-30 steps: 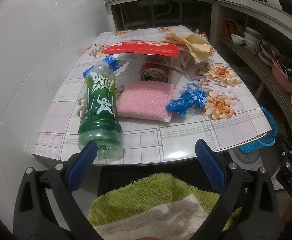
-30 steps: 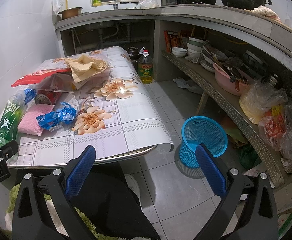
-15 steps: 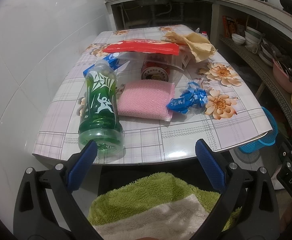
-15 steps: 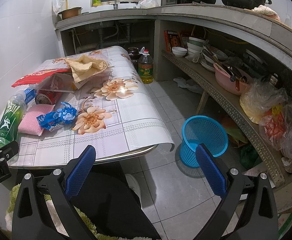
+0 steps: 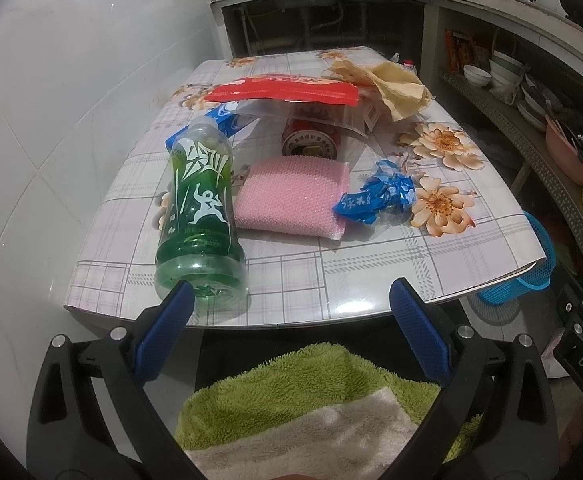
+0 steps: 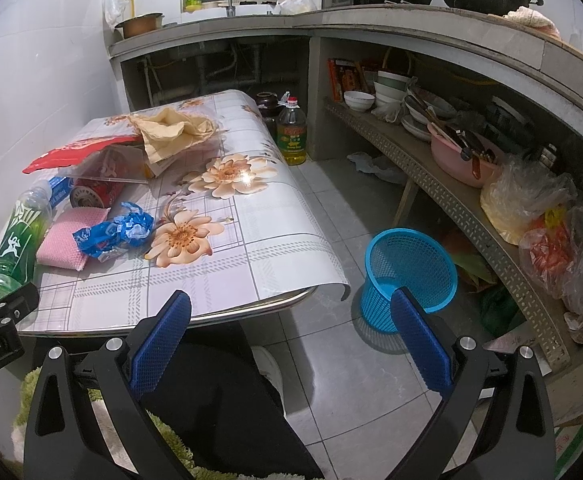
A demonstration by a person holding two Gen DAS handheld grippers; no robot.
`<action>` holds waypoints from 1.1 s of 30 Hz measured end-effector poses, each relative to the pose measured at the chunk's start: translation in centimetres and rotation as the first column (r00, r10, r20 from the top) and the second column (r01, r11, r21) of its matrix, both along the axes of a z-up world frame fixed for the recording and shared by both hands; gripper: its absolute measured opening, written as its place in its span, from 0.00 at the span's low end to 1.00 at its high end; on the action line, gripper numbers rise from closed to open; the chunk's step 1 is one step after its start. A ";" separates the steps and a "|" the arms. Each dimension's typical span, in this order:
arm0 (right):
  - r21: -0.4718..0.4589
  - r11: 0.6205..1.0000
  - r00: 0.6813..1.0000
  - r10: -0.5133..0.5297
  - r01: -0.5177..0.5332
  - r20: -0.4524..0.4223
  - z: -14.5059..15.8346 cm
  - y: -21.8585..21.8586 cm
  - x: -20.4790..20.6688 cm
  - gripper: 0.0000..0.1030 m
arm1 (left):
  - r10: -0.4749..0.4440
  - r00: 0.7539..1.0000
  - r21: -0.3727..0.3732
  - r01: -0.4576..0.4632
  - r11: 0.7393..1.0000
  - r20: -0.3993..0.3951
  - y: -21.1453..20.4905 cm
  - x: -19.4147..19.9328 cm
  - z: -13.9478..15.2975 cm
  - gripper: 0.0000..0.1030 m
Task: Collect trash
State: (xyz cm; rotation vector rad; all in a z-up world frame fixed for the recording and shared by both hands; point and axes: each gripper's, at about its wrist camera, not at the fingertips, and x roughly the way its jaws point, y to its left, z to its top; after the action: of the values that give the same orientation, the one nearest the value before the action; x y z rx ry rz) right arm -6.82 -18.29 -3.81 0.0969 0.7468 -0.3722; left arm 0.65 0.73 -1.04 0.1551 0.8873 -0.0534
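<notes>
Lying on its side near the front edge of the flower-patterned table (image 5: 371, 280), a green plastic bottle (image 5: 201, 216) rests beside a pink textured sponge pad (image 5: 291, 196) and a crumpled blue wrapper (image 5: 375, 196). Left gripper (image 5: 287, 300) hovers before the table with jaws apart, holding nothing. Right gripper (image 6: 291, 312) is likewise spread wide, near a blue mesh wastebasket (image 6: 407, 268) on the floor
</notes>
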 end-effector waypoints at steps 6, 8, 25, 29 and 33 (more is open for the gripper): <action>0.002 1.000 1.000 -0.001 0.001 -0.002 -0.1 0.1 0.1 0.94 | 0.001 1.000 0.003 -0.001 1.000 -0.006 -0.1 0.0 -0.2 0.92; 0.003 1.000 1.000 -0.001 0.001 -0.005 -0.2 0.1 0.2 0.94 | 0.001 1.000 0.003 -0.001 1.000 -0.009 -0.1 0.0 -0.2 0.92; -0.004 0.983 0.981 0.185 -0.185 0.066 0.4 0.8 3.5 0.94 | 0.033 0.999 0.018 -0.033 0.999 0.043 1.5 2.1 0.3 0.92; -0.076 0.958 0.955 0.283 -0.277 0.088 1.2 2.4 5.8 0.94 | 0.036 0.998 0.001 -0.036 0.999 0.050 3.2 3.4 0.4 0.92; 0.038 0.920 0.919 0.387 -0.391 0.082 1.0 3.7 9.6 0.94 | -0.016 0.996 -0.063 0.022 0.998 0.085 4.7 4.4 0.6 0.92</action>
State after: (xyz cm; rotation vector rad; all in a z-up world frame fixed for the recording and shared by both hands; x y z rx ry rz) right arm 2.78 -14.59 -2.80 0.0105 0.6854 0.0323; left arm 5.04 5.40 -0.47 0.1050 0.7986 -0.0925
